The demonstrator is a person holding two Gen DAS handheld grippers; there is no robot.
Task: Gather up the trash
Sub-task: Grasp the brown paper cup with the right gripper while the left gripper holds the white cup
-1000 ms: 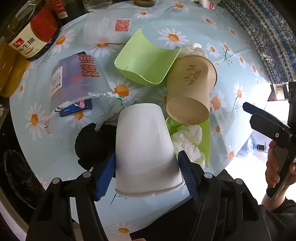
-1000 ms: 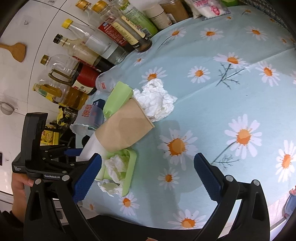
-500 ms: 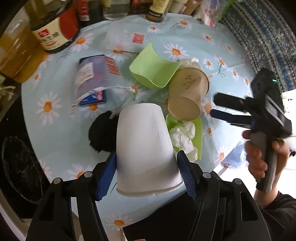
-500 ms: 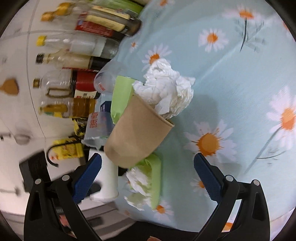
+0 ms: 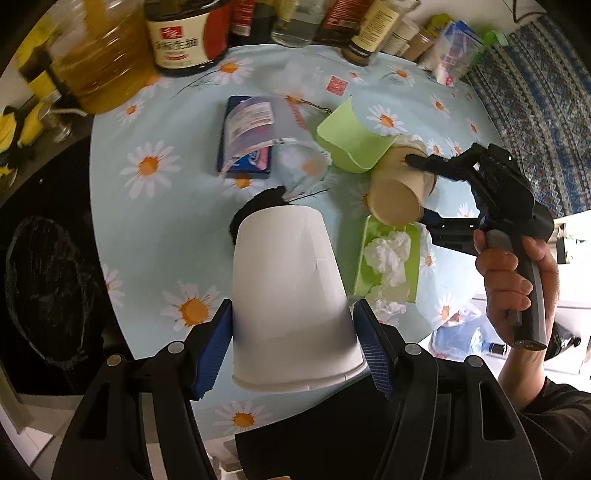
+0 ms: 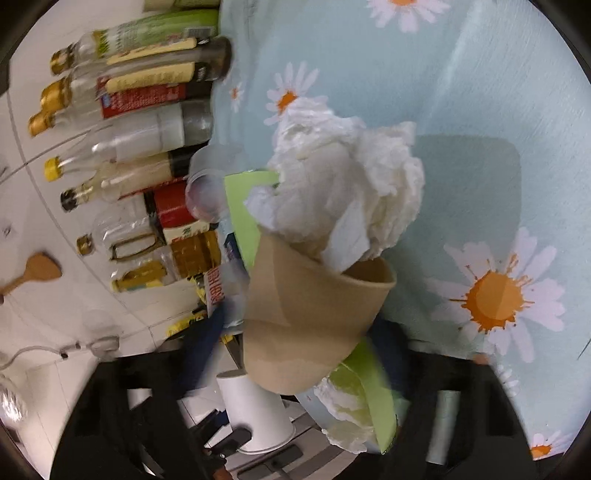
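My left gripper (image 5: 291,350) is shut on a white paper cup (image 5: 288,295), held upside down above the table's near edge. The cup also shows in the right wrist view (image 6: 258,417). My right gripper (image 5: 417,188) has its fingers on either side of a brown paper cup (image 5: 397,192) lying on its side; in its own view the blurred fingers flank this cup (image 6: 306,317) near its base. Crumpled white tissue (image 6: 343,192) sits at the brown cup's mouth. More tissue (image 5: 388,254) lies on a green tray (image 5: 365,243).
A green container (image 5: 351,144), a clear plastic cup (image 5: 269,140) over a blue packet (image 5: 247,162) and a black object (image 5: 258,206) lie on the daisy tablecloth (image 5: 155,206). Sauce and oil bottles (image 5: 181,33) line the far edge. A black bin bag (image 5: 40,284) is at the left.
My right gripper has moved in and closed around the brown cup. My left gripper has lifted and pulled back with the white cup.
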